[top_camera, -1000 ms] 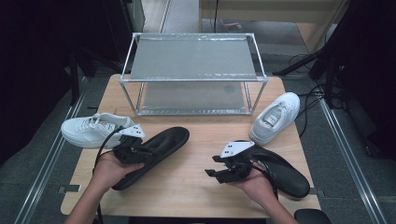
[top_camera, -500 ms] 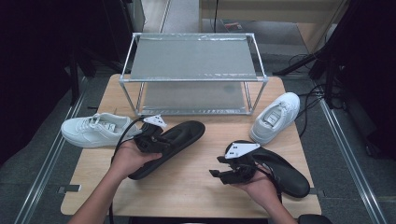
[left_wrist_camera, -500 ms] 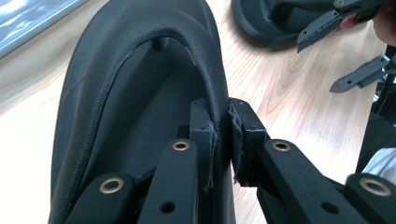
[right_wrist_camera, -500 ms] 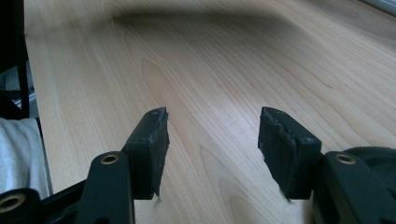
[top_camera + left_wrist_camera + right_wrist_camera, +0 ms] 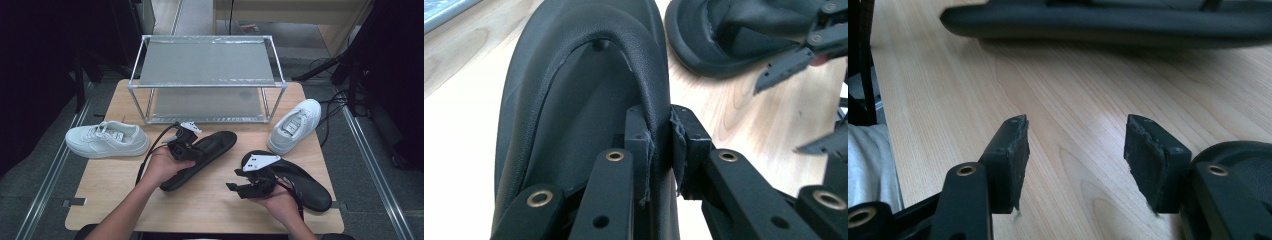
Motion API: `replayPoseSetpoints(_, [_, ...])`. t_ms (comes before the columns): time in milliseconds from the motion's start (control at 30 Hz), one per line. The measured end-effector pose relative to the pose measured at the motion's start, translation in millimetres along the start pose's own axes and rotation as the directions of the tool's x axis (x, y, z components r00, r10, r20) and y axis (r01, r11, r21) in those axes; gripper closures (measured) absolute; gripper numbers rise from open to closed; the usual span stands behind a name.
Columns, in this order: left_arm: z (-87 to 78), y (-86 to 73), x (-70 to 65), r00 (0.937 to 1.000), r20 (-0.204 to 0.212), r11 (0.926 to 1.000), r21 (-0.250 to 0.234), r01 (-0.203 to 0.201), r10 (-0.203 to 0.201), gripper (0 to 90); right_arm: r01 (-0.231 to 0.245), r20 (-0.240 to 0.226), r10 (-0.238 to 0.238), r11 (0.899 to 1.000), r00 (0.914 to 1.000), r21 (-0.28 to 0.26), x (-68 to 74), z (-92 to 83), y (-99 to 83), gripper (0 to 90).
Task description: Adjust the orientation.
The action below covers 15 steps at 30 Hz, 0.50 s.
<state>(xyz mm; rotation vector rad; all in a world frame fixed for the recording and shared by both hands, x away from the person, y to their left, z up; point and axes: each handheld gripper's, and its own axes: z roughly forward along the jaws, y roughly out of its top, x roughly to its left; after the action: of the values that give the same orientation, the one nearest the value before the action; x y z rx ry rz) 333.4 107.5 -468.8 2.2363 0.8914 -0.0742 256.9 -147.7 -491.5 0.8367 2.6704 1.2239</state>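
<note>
Left gripper (image 5: 186, 145), jaws clamped narrow on the smooth leather strap of a black sandal (image 5: 202, 159), pads frayed at the edges; grip loosened a touch just now, strap still pinched between the pads. Sandal long and flat, matte rubbery sole, toe aimed at the rack (image 5: 207, 80), lying mid-table just in front of its lower shelf. Right gripper (image 5: 252, 182), jaws standing wide with nothing between them, bare pale wood grain of the table (image 5: 210, 210) beneath. Second black sandal (image 5: 300, 182) right beside it, near the table's right front edge. 2 white sneakers, laced and rounded: 1 (image 5: 107, 140) at the left edge, 1 (image 5: 295, 125) at the right by the rack's post. Rack of thin metal tube with 2 grey shelves, both bare. Open wood between the sandals and along the front edge.
</note>
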Motion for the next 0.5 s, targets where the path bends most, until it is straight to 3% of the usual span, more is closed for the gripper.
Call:
replayPoseSetpoints(200, [16.9, -4.1, -0.1, 0.9994, 0.033, 0.9997, -0.023, 0.009, -0.008, 79.9, -0.002, -0.008, 0.002, 1.0, 1.0, -0.001, -0.8, 3.0, -0.2, 45.3])
replayPoseSetpoints(500, [40.0, -6.8, -4.0, 0.9985, 0.053, 0.9997, 0.019, -0.013, 0.012, 74.9, -0.006, -0.012, 0.006, 0.999, 0.9999, -0.037, -4.2, 7.7, 0.8, 52.7])
